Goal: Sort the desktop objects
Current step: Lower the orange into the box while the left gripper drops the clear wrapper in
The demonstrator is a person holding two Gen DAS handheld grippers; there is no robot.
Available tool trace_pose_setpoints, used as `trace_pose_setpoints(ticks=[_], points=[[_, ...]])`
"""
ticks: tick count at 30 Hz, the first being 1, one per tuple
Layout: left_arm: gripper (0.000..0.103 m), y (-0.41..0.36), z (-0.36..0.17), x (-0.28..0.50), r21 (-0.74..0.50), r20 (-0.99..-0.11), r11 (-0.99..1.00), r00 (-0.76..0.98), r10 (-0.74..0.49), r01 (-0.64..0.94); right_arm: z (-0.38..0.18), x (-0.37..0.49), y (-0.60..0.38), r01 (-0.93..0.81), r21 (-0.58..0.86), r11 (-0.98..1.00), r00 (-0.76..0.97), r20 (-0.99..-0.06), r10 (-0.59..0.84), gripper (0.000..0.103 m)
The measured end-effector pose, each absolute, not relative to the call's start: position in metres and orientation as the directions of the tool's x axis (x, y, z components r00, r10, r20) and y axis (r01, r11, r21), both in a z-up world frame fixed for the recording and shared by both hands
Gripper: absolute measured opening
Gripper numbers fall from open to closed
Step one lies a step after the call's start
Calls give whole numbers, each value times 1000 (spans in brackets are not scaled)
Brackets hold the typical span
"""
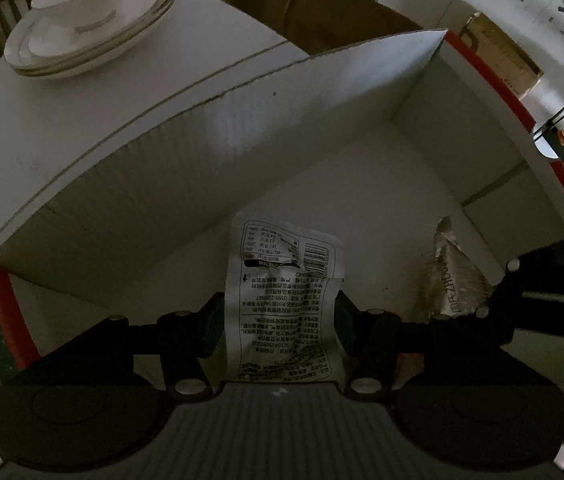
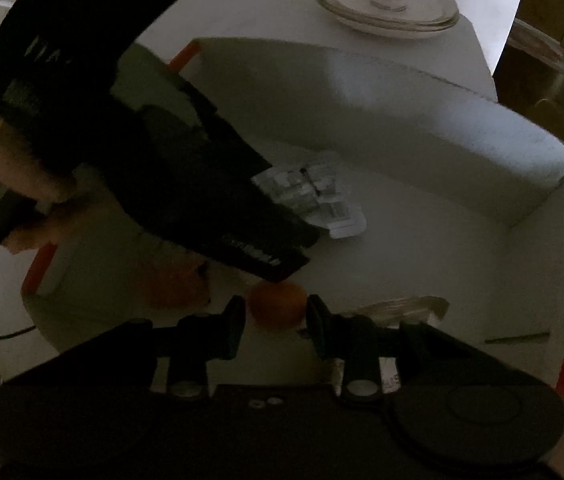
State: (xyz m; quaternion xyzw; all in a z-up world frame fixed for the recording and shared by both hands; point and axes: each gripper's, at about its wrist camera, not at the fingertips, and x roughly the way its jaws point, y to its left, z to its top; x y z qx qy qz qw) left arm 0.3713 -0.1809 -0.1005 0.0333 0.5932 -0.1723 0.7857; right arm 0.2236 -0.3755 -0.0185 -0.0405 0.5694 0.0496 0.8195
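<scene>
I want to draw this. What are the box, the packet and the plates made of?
Box: corrugated cardboard, matte white; ribbed wall, raw brown edge.
Packet: thin plastic film, probably; crinkled, printed, slightly shiny.
Plates: glazed ceramic, likely; glossy white, thin dark rim line.

The white corrugated cardboard box [image 1: 242,128] has matt, finely ribbed walls. The white printed snack packet [image 1: 282,304] is crinkled, slightly glossy film. The stacked white gold-rimmed plates [image 1: 94,40] look like glazed, shiny ceramic. The small orange fruit [image 2: 278,304] has dull skin.
</scene>
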Motion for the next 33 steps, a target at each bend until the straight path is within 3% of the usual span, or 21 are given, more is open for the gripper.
trace_pose_setpoints(ticks=[9,13,17,19,33], points=[[57,-184,-104,373,-153,-954,938,200,-222,313,-21,230,-369,-159,-21,987,335,-942,34,38],[58,-184,-102,372,-149,-954,936,204,-221,318,-16,227,-368,-170,-4,985,335,-941,54,45],[60,-181,-97,368,-164,-947,938,219,-236,304,-8,224,-371,-161,4,987,363,-930,63,59],[65,-179,-94,365,-178,-942,938,223,-250,298,-4,222,-374,-155,10,988,373,-926,67,59],[65,-168,-41,327,-208,-879,925,355,-320,319,26,203,-381,-137,37,990,437,-894,94,69]])
